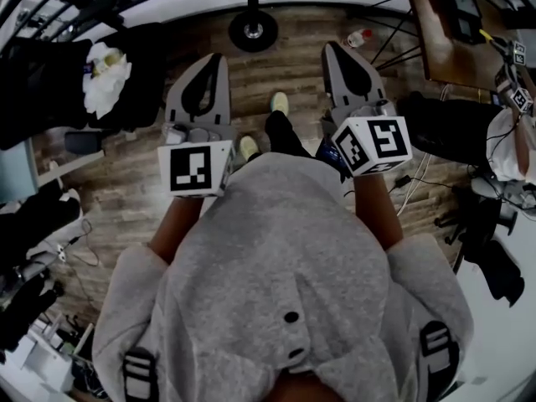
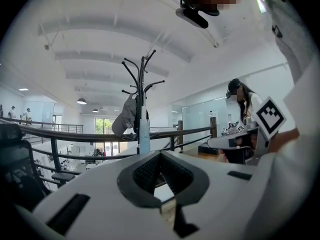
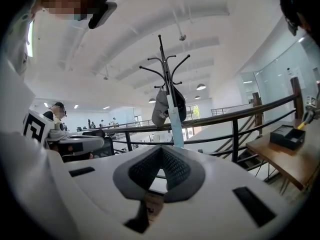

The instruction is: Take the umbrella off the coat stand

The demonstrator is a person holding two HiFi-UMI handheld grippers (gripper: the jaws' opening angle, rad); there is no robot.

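The black coat stand (image 2: 142, 91) rises ahead of me, beyond both grippers and out of their reach. A pale blue folded umbrella (image 2: 144, 134) hangs straight down along its pole, beside a grey cap (image 2: 125, 118). The right gripper view shows the same stand (image 3: 167, 69), umbrella (image 3: 176, 126) and cap (image 3: 160, 109), with a dark bag (image 3: 181, 108) behind. From above, only the stand's round base (image 1: 253, 28) shows on the wood floor. My left gripper (image 1: 219, 59) and right gripper (image 1: 330, 48) point level toward it, both shut and holding nothing.
A black railing (image 3: 235, 115) runs behind the stand. A wooden desk (image 1: 444, 53) stands at the right, with cables on the floor beside it. A bottle (image 1: 358, 37) lies near the stand's base. Dark chairs and clothing (image 1: 50, 82) crowd the left. Another person (image 2: 241, 109) stands off to the side.
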